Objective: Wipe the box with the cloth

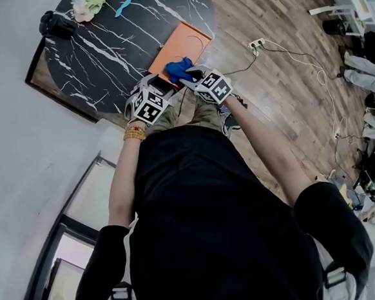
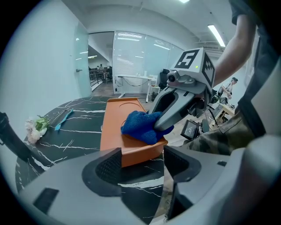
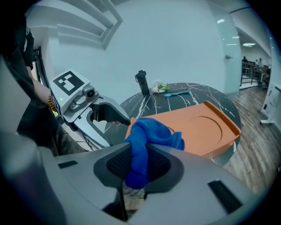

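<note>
Cloth (image 3: 149, 134), blue, is clamped between the fingers of the right gripper (image 3: 139, 167) and is rested on the orange box (image 3: 206, 127) on the black marbled bench (image 1: 103, 62). The fingers of the left gripper (image 2: 142, 165) are held apart, gripping nothing, just before the box's near end.

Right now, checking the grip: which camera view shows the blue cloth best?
The right gripper view: the cloth sits centre-frame, clamped in the right tool and spilling onto the orange box. The left gripper view shows it bunched on the box's near end; the head view gives only a small blue patch.
</note>
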